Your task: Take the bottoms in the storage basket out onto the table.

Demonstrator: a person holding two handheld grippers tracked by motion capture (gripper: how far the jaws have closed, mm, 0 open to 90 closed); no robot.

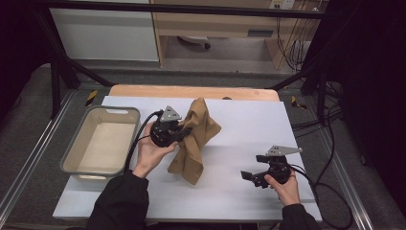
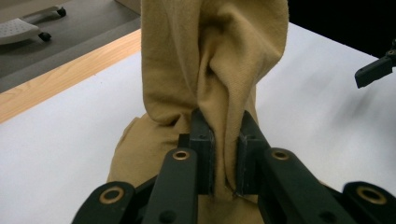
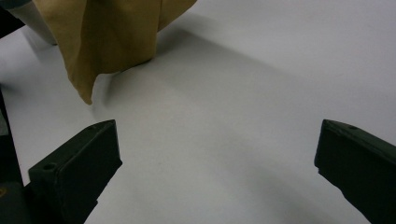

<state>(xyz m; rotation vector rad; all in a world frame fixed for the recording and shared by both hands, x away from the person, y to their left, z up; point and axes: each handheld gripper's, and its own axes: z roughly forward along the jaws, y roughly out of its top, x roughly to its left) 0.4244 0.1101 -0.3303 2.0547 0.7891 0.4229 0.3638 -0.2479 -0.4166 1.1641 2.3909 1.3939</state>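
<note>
A tan cloth (image 1: pixel 194 139) hangs bunched above the white table sheet (image 1: pixel 239 129), its lower end trailing on the sheet. My left gripper (image 1: pixel 184 130) is shut on a fold of this cloth (image 2: pixel 219 70), which is pinched between the two pads (image 2: pixel 205 149). My right gripper (image 1: pixel 253 166) rests low over the sheet at the right, open, with nothing between its jaws. In the right gripper view the cloth (image 3: pixel 116 32) hangs at the upper left, well apart from the two wide-set fingertips (image 3: pixel 84 158).
A grey plastic bin (image 1: pixel 79 148) stands at the table's left edge, beside my left hand. A wooden strip (image 1: pixel 191 91) runs along the table's far edge. Cables (image 1: pixel 330 158) trail off to the right. Bare sheet lies between the cloth and the right gripper.
</note>
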